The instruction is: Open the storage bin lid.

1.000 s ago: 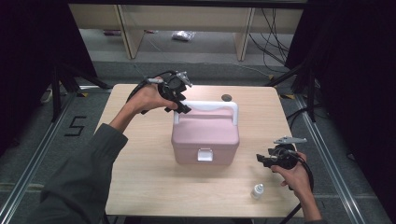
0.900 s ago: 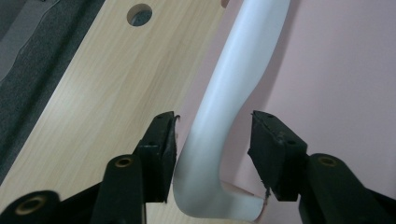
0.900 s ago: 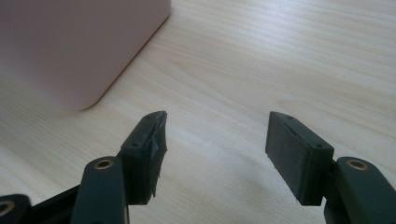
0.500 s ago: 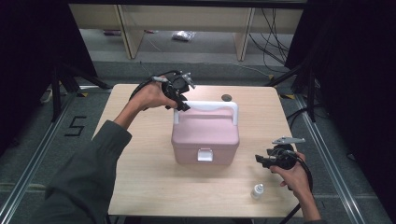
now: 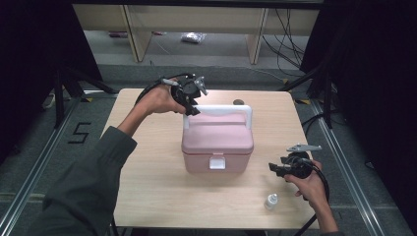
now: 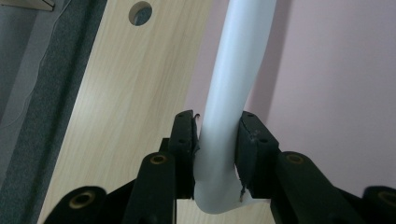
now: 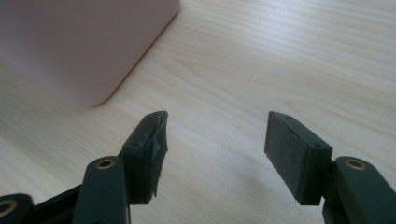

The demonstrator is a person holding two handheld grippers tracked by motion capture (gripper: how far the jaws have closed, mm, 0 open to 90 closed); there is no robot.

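Note:
A pink box [image 5: 217, 142] with a white latch and a white handle [image 5: 221, 108] stands in the middle of the wooden table [image 5: 147, 167]. My left gripper [image 5: 193, 109] is shut on the handle's left end; in the left gripper view the white handle [image 6: 238, 84] runs up between both pads, over the pink lid [image 6: 336, 93]. Right of the box, my right gripper [image 5: 273, 168] stands open just above the table. In the right gripper view its jaws [image 7: 215, 140] hold nothing, and the pink box's corner [image 7: 84, 42] sits ahead to the left.
A small white bottle [image 5: 270, 201] stands near the table's front edge, close to my right hand. A dark round object [image 5: 238, 102] lies behind the box, near the far edge. A round hole [image 6: 140, 12] pierces the tabletop in the left gripper view.
The left gripper has lifted the handle's left end slightly and shifted a little. The right gripper has barely moved.

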